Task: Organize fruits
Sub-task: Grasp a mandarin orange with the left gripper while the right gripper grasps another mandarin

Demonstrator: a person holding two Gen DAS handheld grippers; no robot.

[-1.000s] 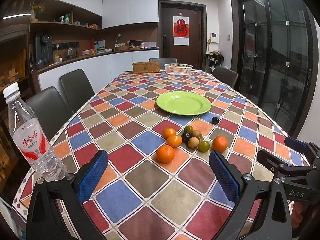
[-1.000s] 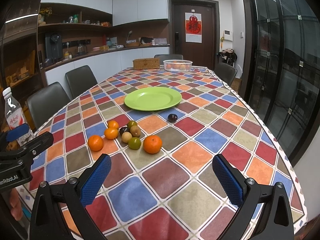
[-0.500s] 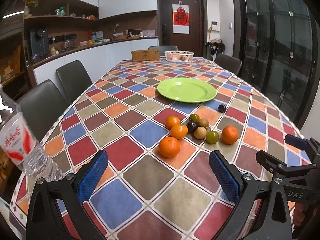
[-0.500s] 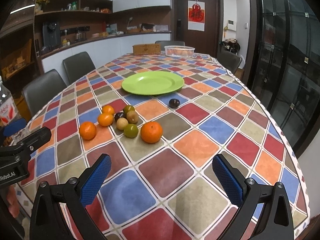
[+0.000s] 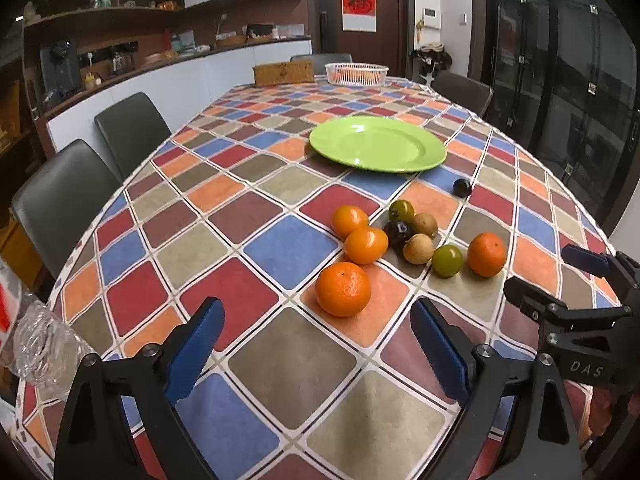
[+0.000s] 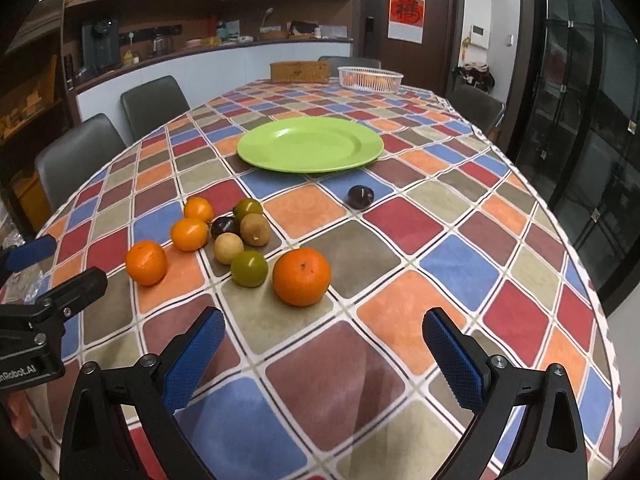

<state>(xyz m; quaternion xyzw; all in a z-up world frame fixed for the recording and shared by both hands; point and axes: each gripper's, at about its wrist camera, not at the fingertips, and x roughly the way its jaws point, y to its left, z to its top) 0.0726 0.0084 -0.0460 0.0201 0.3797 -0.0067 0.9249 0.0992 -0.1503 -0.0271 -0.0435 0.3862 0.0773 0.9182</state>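
A cluster of fruit lies on the checked tablecloth: several oranges, with the nearest orange (image 5: 343, 289) in front of my left gripper (image 5: 316, 344) and another orange (image 6: 301, 276) in front of my right gripper (image 6: 324, 344). Green fruits (image 6: 249, 268), brown ones (image 6: 228, 248) and a dark plum (image 6: 225, 227) sit among them. A second dark plum (image 6: 359, 197) lies alone near the empty green plate (image 6: 310, 144). Both grippers are open and empty, short of the fruit. The right gripper also shows in the left wrist view (image 5: 568, 280).
A water bottle (image 5: 28, 332) stands at the table's left edge. A white basket (image 5: 356, 73) and a wicker box (image 5: 283, 73) sit at the far end. Dark chairs (image 5: 60, 200) line the left side. The table edge curves close on the right.
Both grippers have moved forward and lower toward the fruit cluster, so the fruit looks larger and nearer. The bottle has slid toward the left edge of the left wrist view.
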